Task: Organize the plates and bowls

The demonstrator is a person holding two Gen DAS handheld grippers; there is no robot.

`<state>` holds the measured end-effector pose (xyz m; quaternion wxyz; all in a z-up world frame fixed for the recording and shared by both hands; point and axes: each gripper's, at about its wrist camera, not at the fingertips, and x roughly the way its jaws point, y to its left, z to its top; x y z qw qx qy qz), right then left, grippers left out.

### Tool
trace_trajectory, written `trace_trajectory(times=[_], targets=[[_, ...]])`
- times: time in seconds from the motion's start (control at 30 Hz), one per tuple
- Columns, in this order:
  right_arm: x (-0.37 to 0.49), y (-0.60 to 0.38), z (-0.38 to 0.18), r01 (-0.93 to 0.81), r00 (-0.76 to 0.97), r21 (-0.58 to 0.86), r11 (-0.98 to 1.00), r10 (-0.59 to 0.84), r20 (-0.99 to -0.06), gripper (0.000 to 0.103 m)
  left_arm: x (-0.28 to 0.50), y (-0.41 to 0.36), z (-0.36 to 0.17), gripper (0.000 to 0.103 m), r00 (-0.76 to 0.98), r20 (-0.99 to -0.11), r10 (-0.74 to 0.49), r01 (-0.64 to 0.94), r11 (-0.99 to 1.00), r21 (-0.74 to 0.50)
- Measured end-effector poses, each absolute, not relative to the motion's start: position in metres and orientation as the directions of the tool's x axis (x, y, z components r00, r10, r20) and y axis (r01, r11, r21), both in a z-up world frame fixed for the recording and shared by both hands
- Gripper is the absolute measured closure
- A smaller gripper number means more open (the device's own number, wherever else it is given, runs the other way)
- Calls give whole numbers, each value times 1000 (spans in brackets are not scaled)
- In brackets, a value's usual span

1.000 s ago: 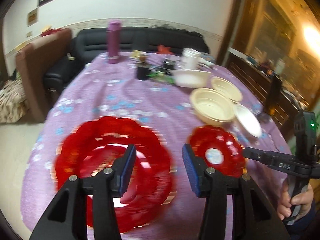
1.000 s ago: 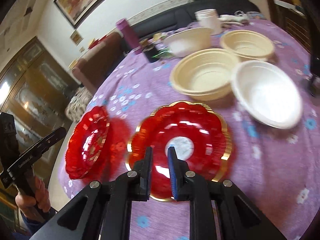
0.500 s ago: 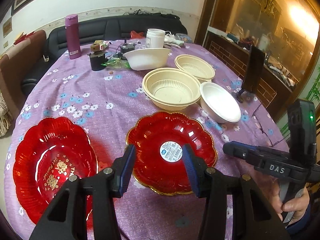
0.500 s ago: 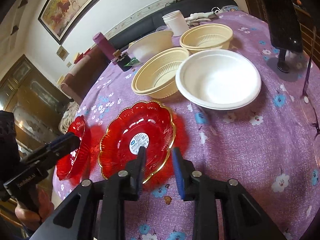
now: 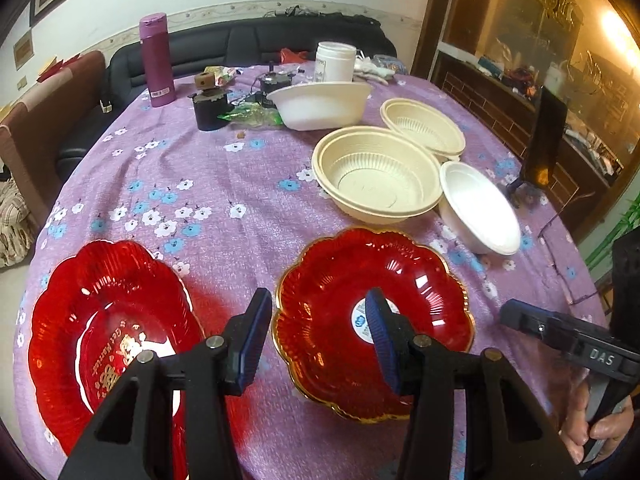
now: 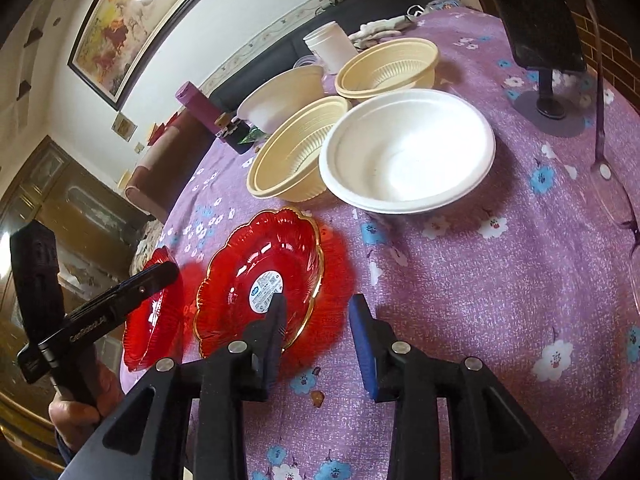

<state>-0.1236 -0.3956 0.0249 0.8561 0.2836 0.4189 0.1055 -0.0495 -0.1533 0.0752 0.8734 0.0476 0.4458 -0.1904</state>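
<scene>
A gold-rimmed red plate (image 5: 332, 320) with a white sticker lies near the table's front. A larger red plate (image 5: 108, 328) lies to its left. My left gripper (image 5: 316, 308) hovers open over the gold-rimmed plate's left rim, and the pads touch nothing. My right gripper (image 6: 318, 304) is over that plate's (image 6: 248, 272) right rim. Its jaws are opening with nothing pressed between them. Behind stand a big cream bowl (image 5: 376, 176), a smaller cream bowl (image 5: 424, 128), a white foam bowl (image 5: 480, 208) and a deeper white bowl (image 5: 320, 104).
A purple flask (image 5: 156, 60), a white jar (image 5: 335, 62) and a small black pot (image 5: 210, 110) stand at the back of the purple flowered cloth (image 5: 224, 184). A black stand (image 6: 548, 92) and spectacles (image 6: 616, 200) are at the right. A hand holds each gripper's handle.
The left view swung from the larger red plate to the gold-rimmed one. The right gripper's jaws went from almost shut to apart, and it shifted toward that plate's right rim.
</scene>
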Motion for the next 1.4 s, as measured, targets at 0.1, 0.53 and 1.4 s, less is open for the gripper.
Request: trace_trajectory(times=[0.1, 0.53, 1.4], targets=[[-122, -392, 24, 54, 619, 574, 817, 424, -661, 68, -44, -155, 69, 56, 526, -804, -277, 378, 923, -71], [-112, -372, 17, 40, 580, 540, 840, 421, -698, 68, -17, -168, 42, 61, 472, -850, -236, 373, 926, -50], [-111, -392, 8, 88, 581, 493, 866, 357, -731, 86, -44, -183, 33, 63, 437, -854, -282, 432, 899, -75]])
